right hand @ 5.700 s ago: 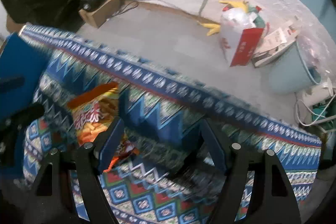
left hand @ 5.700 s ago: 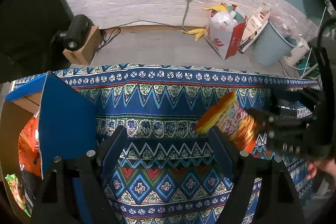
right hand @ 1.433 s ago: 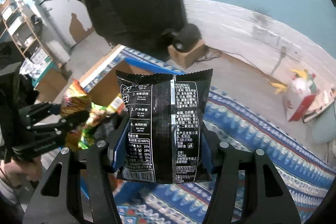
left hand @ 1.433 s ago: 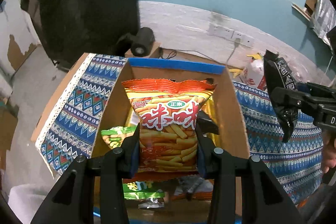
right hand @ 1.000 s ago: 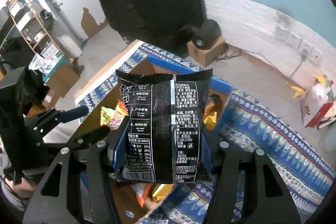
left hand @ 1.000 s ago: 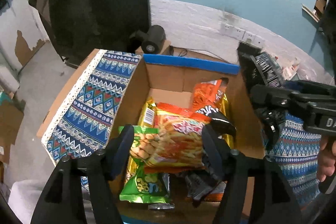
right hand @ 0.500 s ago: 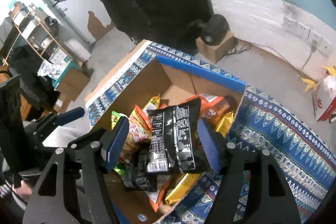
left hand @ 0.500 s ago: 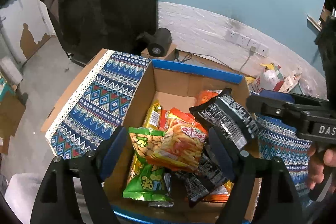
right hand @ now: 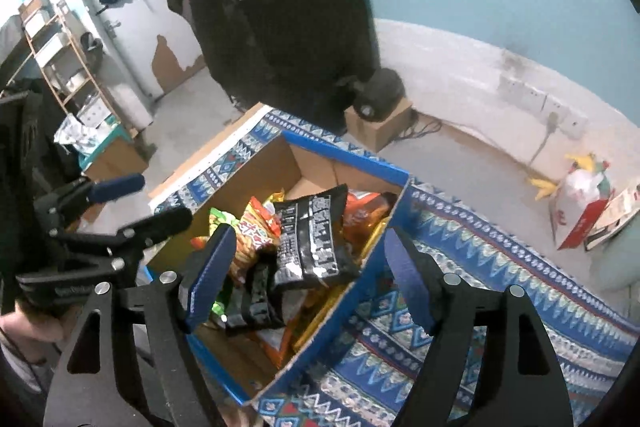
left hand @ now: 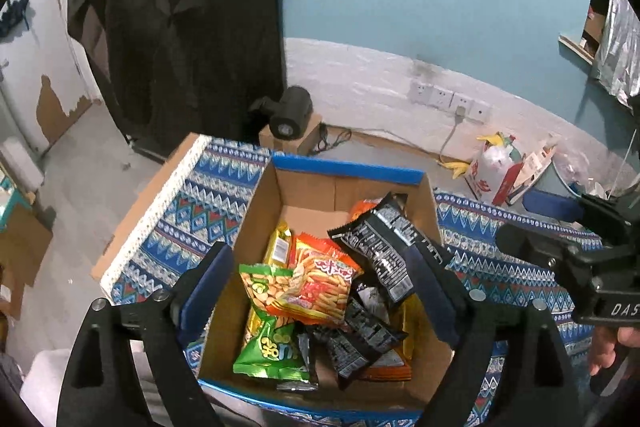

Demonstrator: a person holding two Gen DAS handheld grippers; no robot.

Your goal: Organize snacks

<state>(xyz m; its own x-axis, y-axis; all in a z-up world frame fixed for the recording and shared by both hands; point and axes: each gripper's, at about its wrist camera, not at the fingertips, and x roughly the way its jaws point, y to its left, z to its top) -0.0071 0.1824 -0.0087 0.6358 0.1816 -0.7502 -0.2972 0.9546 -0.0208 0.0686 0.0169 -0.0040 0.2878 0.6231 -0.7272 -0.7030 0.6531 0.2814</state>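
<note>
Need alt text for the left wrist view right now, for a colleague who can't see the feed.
An open cardboard box on a blue patterned tablecloth holds a pile of snack bags, with a black bag and an orange fries bag on top. The left tongs hang open and empty above it. The right tongs show at the right edge, also open.

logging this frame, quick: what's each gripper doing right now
Left gripper: open, holding nothing, above the cardboard box.
Right gripper: open, holding nothing, above the same box.
</note>
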